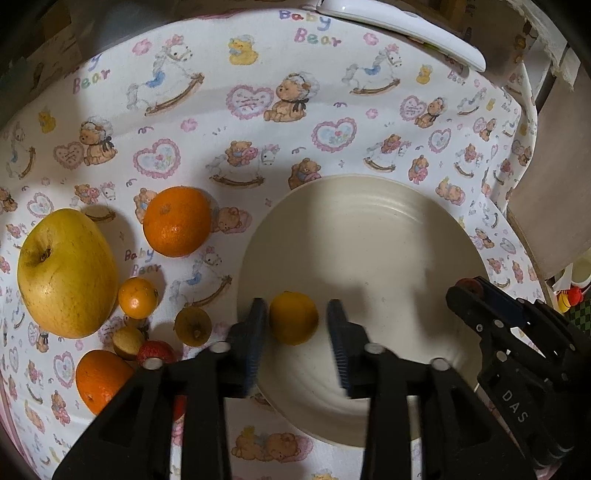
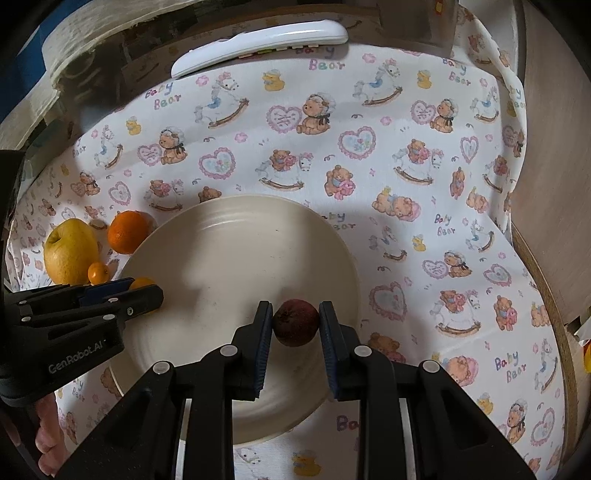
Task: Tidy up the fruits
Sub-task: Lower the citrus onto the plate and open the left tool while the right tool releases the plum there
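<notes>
A cream plate point(image 1: 369, 240) point(image 2: 221, 240) lies on the bear-print cloth. My left gripper point(image 1: 297, 310) stands open over the plate's left part. A small orange fruit point(image 1: 293, 322) lies between its blue pads, with a gap on its right side. My right gripper point(image 2: 295, 306) is shut on a dark red fruit point(image 2: 295, 323) over the plate's near right part. Left of the plate lie a yellow apple point(image 1: 66, 273) point(image 2: 70, 251), an orange point(image 1: 177, 221) point(image 2: 127, 230), a small orange fruit point(image 1: 137, 297) and a second orange point(image 1: 101, 380).
A brownish fruit point(image 1: 192, 326), a tan one point(image 1: 127, 341) and a red one point(image 1: 155, 352) crowd the cloth left of my left fingers. A white remote control point(image 1: 406, 33) point(image 2: 258, 40) lies at the far edge. The table's edge point(image 2: 535, 277) curves along the right.
</notes>
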### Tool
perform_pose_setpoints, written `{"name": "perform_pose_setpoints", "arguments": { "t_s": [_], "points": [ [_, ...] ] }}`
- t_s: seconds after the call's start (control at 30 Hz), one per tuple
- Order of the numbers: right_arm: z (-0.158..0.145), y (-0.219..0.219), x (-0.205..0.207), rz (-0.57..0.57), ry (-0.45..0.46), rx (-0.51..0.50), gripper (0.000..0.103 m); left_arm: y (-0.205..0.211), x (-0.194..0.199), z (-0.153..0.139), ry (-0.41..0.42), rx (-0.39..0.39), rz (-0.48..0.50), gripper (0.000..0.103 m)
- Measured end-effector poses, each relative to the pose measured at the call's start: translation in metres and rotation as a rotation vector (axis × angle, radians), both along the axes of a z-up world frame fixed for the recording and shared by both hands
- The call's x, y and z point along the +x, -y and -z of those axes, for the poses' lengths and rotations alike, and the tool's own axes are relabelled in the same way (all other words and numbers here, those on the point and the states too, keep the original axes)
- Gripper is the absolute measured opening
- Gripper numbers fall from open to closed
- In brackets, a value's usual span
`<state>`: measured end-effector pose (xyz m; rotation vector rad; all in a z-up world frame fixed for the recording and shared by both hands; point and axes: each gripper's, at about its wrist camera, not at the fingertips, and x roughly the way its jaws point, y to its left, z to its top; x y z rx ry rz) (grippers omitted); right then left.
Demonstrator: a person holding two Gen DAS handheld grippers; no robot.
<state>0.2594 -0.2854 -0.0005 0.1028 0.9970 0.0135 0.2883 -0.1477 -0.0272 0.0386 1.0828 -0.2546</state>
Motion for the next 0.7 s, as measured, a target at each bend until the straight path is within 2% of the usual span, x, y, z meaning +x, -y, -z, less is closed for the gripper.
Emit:
{"name": "perform_pose_setpoints", "arguments": {
  "t_s": [0.17,0.4,0.7],
  "points": [
    [0.000,0.001,-0.001,0.004,0.007,0.002,0.027,-0.002,-0.003,-0.005,0.014,0.002,0.004,0.043],
    [-0.001,0.000,-0.002,0.002,0.002,0.008,0.027,-0.003,-0.007,-0.014,0.028,-0.006,0.007,0.043],
    [-0.012,-0.001,-0.007,-0.007,0.028,0.032,0.027,-0.013,-0.018,-0.042,0.092,-0.019,-0.010,0.043]
  ]
}}
